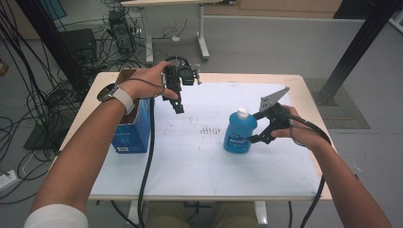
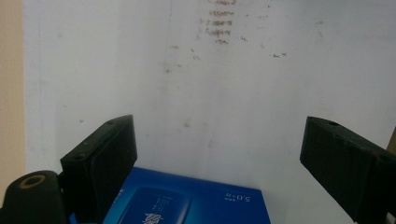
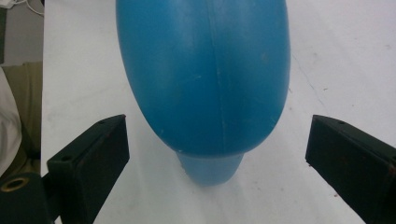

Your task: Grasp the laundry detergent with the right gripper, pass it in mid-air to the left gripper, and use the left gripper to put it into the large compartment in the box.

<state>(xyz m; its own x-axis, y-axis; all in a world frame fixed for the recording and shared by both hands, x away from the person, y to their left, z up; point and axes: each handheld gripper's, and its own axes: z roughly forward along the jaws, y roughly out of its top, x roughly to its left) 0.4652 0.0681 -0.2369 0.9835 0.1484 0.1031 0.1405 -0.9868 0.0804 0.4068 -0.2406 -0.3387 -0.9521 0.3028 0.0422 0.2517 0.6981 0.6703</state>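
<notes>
My right gripper (image 1: 256, 137) has its jaws wide on both sides of the blue bottle (image 1: 240, 132), not touching it. The bottle stands right of the table (image 1: 294, 80) centre, at 3 o'clock from the brown stains (image 1: 211, 129). If I close too high on its round, smooth body, I think it can slip or tip. My left gripper (image 1: 178, 105) hangs wide and empty above the blue box (image 1: 132, 135), which sits at 9 o'clock. I count one bottle, one box, two grippers

Blue box (image 1: 134, 128) on white table (image 1: 199, 166)
</notes>
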